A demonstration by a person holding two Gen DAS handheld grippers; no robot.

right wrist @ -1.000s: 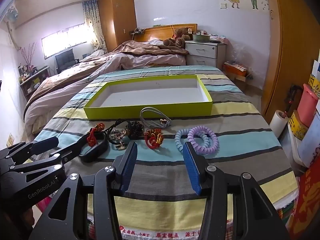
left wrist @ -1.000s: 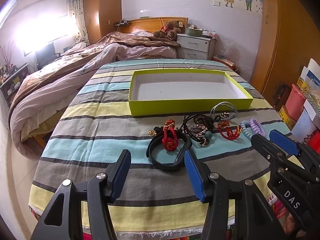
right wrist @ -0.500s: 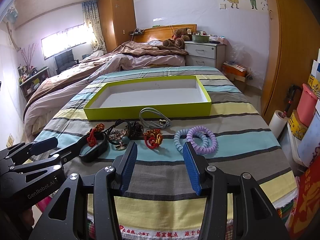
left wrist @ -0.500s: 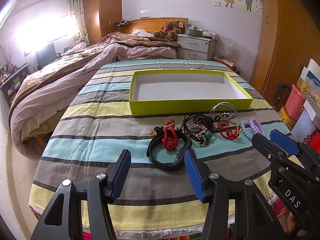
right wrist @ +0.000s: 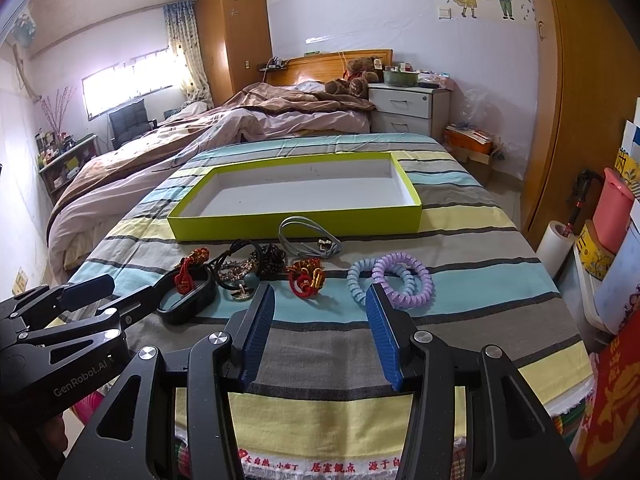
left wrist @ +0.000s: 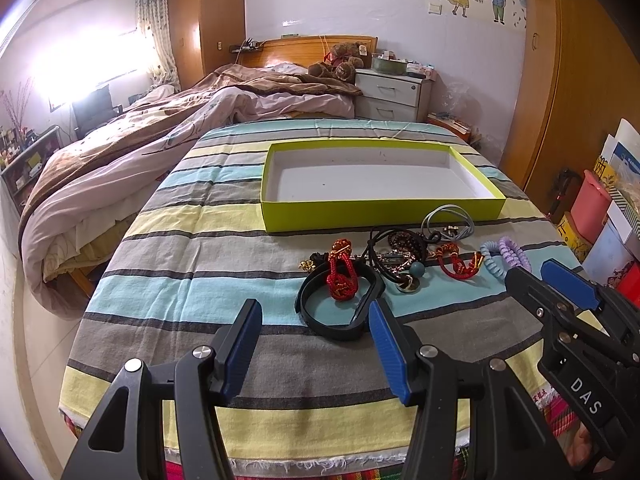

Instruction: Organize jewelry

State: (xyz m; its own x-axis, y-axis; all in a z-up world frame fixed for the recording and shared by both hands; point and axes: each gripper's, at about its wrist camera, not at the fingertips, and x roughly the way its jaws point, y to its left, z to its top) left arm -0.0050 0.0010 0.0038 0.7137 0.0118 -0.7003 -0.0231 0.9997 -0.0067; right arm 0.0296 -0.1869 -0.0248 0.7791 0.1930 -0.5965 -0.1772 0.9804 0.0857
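A row of jewelry lies on the striped cloth in front of an empty lime-green box [left wrist: 380,214] [right wrist: 296,226]: a black band [left wrist: 340,320] [right wrist: 184,306], a red knotted cord [left wrist: 340,276] [right wrist: 186,274], dark beads and chains [left wrist: 400,256] [right wrist: 248,268], a red and gold bracelet [left wrist: 456,266] [right wrist: 306,278], a grey cord loop [left wrist: 448,220] [right wrist: 308,236], and blue and purple coil bands [left wrist: 506,256] [right wrist: 390,280]. My left gripper [left wrist: 316,344] is open just short of the black band. My right gripper [right wrist: 320,332] is open near the coil bands.
The striped cloth [left wrist: 192,264] covers a table whose front edge is close below both grippers. A bed with a rumpled quilt [left wrist: 120,168] lies left, a nightstand [left wrist: 394,96] behind. Boxes and a pink bin [left wrist: 592,204] crowd the floor at right.
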